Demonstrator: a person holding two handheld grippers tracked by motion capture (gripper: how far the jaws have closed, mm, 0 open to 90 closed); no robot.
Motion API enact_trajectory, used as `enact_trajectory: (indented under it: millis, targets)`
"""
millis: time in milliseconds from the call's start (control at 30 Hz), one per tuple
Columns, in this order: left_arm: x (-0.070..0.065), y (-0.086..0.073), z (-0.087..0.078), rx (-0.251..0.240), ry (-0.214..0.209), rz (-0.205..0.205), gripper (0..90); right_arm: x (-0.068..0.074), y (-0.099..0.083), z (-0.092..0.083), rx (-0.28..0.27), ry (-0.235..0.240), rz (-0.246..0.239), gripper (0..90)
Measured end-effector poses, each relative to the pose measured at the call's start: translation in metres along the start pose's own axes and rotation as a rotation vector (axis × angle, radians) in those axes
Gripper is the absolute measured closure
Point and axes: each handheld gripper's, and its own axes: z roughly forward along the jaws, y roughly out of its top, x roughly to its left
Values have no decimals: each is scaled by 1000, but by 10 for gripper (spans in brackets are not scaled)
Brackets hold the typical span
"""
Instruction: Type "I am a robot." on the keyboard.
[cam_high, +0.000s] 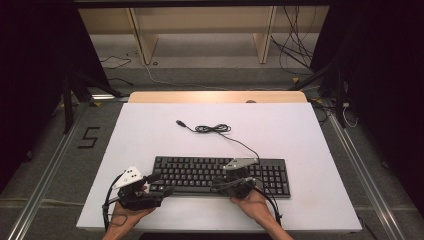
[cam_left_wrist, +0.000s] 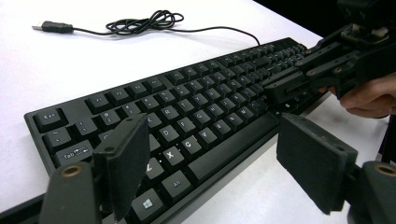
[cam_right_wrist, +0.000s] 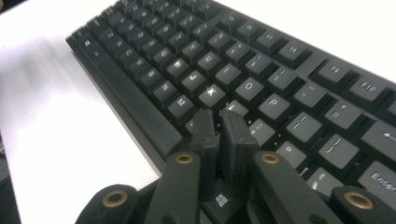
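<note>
High view shows the keyboard (cam_high: 220, 175) lying long-axis left to right at the table's near edge, left gripper (cam_high: 161, 184) wide at its left end, right gripper (cam_high: 231, 183) pinched nearly closed over its right-centre keys.

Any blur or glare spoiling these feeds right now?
High view: sharp, evenly lit, dark surroundings. Left gripper view: keyboard crisp, legends readable. Right gripper view: smeared white table at left, soft focus on far keys, sheen on keycaps.
</note>
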Motion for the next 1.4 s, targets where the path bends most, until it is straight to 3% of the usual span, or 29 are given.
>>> enact_trajectory:
  millis: [400, 700, 1400]
  targets:
    - [1, 0, 0, -1, -4, -5, 252, -6, 1, -20, -76, 9, 36, 761]
    - [0, 0, 1, 0, -8, -11, 251, -11, -3, -38, -110, 21, 59, 553]
    - [1, 0, 0, 3, -16, -12, 248, -22, -27, -84, -227, 24, 50, 448]
